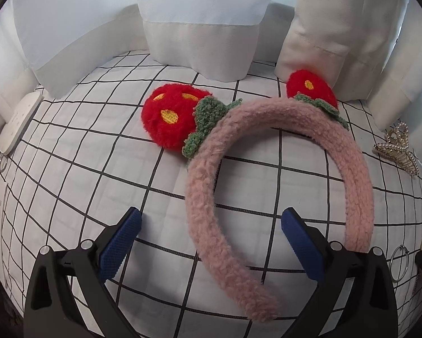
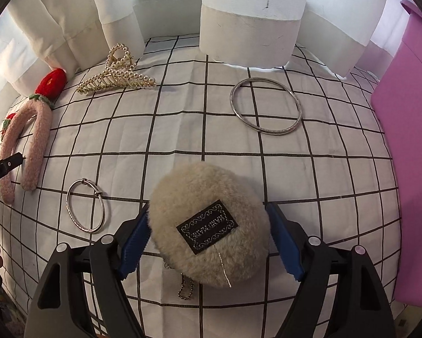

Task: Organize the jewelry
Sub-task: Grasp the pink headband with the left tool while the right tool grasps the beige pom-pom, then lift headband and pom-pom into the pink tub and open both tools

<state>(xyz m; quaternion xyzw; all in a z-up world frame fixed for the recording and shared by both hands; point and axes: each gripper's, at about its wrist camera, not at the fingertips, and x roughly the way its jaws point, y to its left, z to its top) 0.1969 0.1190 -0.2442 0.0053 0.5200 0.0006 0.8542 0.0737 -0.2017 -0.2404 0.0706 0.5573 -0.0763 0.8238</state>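
The right gripper (image 2: 208, 236) brackets the beige fur pompom (image 2: 209, 225) with jaws wide, seemingly about to close and grasp it, while the left gripper (image 1: 211, 231), open and empty, straddles one leg of the pink strawberry headband (image 1: 267, 169).

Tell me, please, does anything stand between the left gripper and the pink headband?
Nothing visible does. The left gripper is open, and one leg of the pink headband already lies between its fingers on the checked cloth.
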